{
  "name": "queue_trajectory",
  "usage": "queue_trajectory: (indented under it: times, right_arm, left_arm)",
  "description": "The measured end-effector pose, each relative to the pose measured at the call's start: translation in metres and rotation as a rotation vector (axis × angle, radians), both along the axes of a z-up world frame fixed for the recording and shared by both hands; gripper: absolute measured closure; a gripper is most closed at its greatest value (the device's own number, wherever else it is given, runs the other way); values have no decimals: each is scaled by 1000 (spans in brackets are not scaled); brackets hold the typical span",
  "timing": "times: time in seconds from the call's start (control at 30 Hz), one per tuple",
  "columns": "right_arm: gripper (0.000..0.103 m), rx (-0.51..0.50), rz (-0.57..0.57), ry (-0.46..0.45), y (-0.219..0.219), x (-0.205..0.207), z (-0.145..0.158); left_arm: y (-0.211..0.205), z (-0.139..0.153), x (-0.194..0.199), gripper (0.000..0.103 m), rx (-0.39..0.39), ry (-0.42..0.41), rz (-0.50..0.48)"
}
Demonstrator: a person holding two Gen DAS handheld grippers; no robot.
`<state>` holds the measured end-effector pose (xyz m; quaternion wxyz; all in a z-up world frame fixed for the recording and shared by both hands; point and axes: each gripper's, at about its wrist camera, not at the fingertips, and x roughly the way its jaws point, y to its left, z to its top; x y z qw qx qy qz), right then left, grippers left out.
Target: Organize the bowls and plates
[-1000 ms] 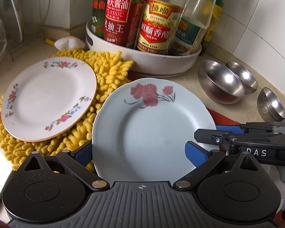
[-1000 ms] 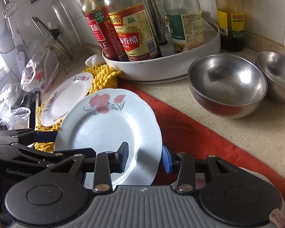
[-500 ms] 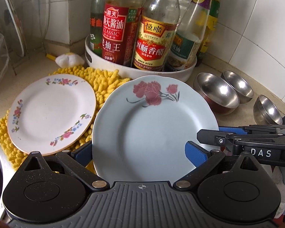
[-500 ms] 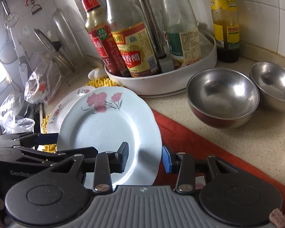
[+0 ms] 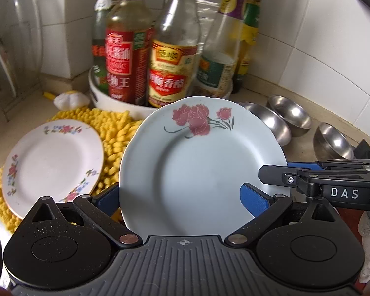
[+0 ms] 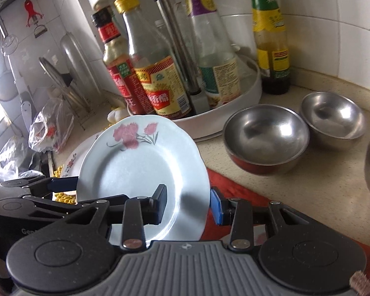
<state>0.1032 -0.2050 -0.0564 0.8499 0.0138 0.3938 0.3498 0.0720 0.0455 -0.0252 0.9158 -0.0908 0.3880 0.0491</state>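
Observation:
A pale blue plate with a red flower (image 5: 199,167) is held tilted above the counter; it also shows in the right wrist view (image 6: 140,167). My left gripper (image 5: 182,197) stands with its jaws wide on both sides of the plate. My right gripper (image 6: 188,206) is shut on the plate's right rim. A white floral plate (image 5: 51,162) lies on a yellow mat (image 5: 116,130) to the left. Three steel bowls (image 6: 266,138) (image 6: 333,118) (image 5: 333,143) stand on the counter to the right.
A white round tray (image 6: 234,103) with several sauce bottles stands behind the plate. An orange cloth (image 6: 236,194) lies under the right gripper. Pot lids and plastic bags (image 6: 49,125) are at the far left. Tiled walls close the corner.
The blue plate has been lifted off the counter and tilted up. Both grippers have risen with it.

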Motion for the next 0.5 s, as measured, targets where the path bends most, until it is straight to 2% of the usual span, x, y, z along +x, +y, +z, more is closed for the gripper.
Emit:
queue_trajectory:
  times: [0.5]
  right_arm:
    - [67,6,-184,4,-55,-27,6]
  left_arm:
    - [-47,4,7,3,20,-13,-199]
